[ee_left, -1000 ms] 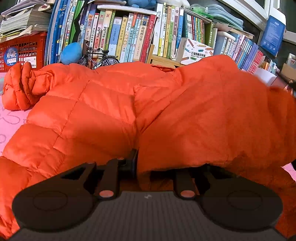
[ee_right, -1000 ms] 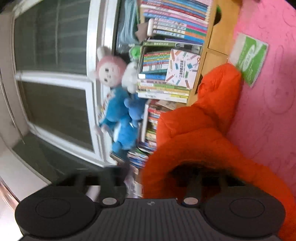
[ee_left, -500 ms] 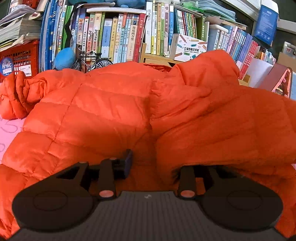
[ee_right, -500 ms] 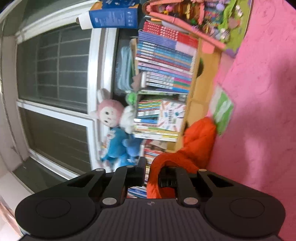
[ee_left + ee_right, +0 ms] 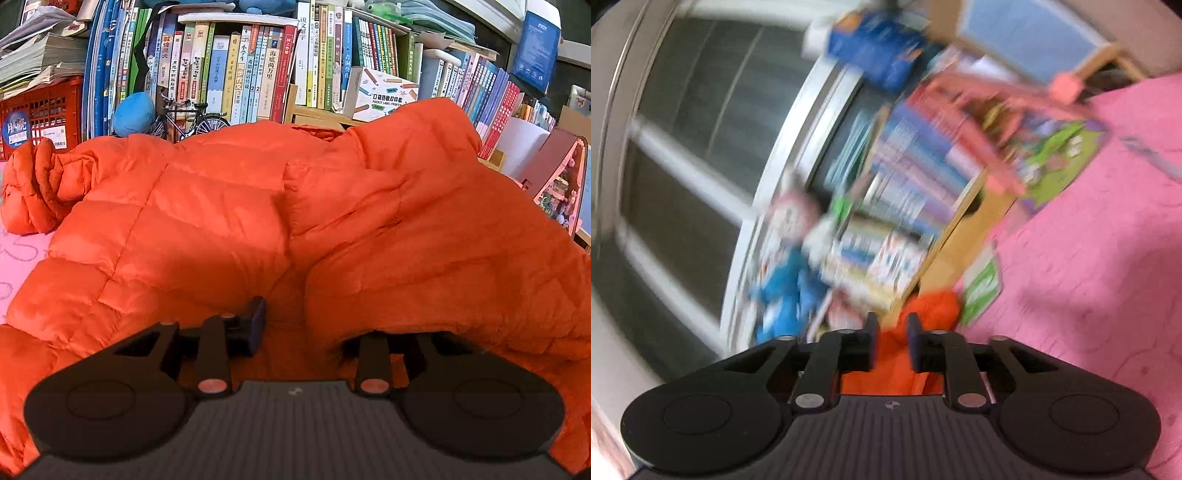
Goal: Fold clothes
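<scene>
My left gripper [image 5: 295,325] rests low against the orange jacket [image 5: 229,221], which sprawls over the pink desk [image 5: 22,258] before a row of books [image 5: 236,74]; its jaws stand apart, one finger under a fold, seemingly gripping nothing. My right gripper [image 5: 891,341], its jaws opening, shows only jacket [image 5: 934,306] beyond the gap in a blurred view, the fingers [image 5: 870,341] clear of it.
</scene>
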A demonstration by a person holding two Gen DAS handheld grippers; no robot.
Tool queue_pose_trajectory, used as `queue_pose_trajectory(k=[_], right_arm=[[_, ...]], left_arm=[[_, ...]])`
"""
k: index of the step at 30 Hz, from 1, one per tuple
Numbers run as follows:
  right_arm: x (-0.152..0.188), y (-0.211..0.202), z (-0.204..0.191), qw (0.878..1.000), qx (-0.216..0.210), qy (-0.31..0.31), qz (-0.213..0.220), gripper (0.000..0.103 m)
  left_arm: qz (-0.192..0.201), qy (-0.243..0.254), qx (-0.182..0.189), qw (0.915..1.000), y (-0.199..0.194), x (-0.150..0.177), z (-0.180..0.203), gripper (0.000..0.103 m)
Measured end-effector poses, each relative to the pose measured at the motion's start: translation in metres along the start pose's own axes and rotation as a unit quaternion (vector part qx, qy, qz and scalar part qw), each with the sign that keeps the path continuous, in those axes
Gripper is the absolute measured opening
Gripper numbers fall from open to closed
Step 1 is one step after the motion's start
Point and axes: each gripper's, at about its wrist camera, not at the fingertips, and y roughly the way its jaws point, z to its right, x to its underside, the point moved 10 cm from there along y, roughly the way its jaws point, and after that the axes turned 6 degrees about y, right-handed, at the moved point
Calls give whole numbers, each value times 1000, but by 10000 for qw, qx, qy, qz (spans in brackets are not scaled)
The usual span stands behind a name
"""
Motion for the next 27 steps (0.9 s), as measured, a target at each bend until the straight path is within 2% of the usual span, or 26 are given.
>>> queue_pose_trajectory(k=[1,2,4,6,9,10,11,12,13,14,16,19,21,23,24,25,26,27], right_arm=[[8,6,-2,9997,57,-166,-161,46],[16,13,-3,9990,133,-280,-316,60],[33,31,-1,9972,264,-346,-610,70],[47,48,3,9956,388,-231,-827,88],[67,69,2,9935,376,-81,-1073,90],[73,75,0,9931,345,-40,-1121,88],[77,79,-6,9935,269,-13,-1109,76],[79,83,-11,9937,274,-38,-1084,51],[79,86,-15,9936,421,-152,-1035,38],[78,89,-19,9930,599,-330,-962,19],[65,89,-26,9886,998,-864,-722,17],[37,83,-35,9709,1581,-1742,-444,16],[14,78,-42,9423,2114,-2587,-199,13],[-10,68,-46,8999,2741,-3388,181,9],[-22,63,-48,8829,2960,-3632,322,9],[-32,57,-48,8804,3032,-3627,379,9],[-40,52,-47,8833,3044,-3544,377,9],[-43,48,-45,8955,2949,-3322,272,10]], left_arm=[[0,1,-4,10000,0,0,0,33],[2,-3,-9,10000,0,0,1,33],[4,-8,-17,10000,1,0,1,33],[6,-9,-21,10000,1,0,1,33],[15,-10,-34,10000,2,1,1,32],[19,-7,-35,10000,3,1,2,32],[25,-6,-27,10000,2,1,2,31],[35,-11,-7,10000,2,1,2,30],[42,-31,44,10000,-1,0,3,30],[40,-78,146,9999,-6,0,3,30],[129,-162,464,9987,-21,-4,10,33],[453,-42,961,9943,-50,-16,28,50],[678,158,1215,9901,-69,-24,39,51],[762,232,1424,9866,-80,-28,46,51],[769,238,1508,9853,-82,-28,49,51],[770,242,1576,9842,-81,-28,52,51],[774,248,1604,9837,-81,-28,54,51],[771,257,1563,9844,-78,-27,55,51]])
